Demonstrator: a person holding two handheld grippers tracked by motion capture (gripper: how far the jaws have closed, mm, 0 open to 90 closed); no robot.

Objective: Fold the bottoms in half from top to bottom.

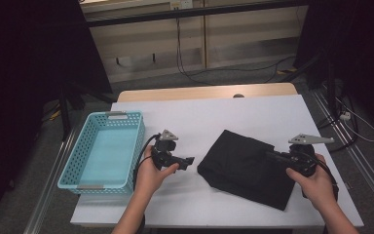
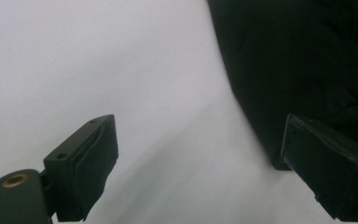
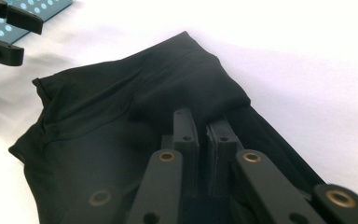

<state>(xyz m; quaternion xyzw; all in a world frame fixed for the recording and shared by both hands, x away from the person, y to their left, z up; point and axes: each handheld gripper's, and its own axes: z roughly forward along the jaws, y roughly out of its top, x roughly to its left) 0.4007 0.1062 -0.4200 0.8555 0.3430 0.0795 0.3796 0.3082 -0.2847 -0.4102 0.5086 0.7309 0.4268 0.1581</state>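
A black cloth lies folded on the white table, right of centre. My right gripper rests on the cloth's right side. In the right gripper view its jaws stand almost together, pinching a raised fold of the cloth. My left gripper hovers just left of the cloth, pointing at it. Seen from the left gripper view, it is open wide over bare table, the cloth's edge near its right jaw. The left gripper also appears far off in the right gripper view.
A light blue perforated basket with nothing in it stands at the table's left side, its corner visible in the right gripper view. Bare white table lies between basket and cloth. Cables and dark stands surround the table on the floor.
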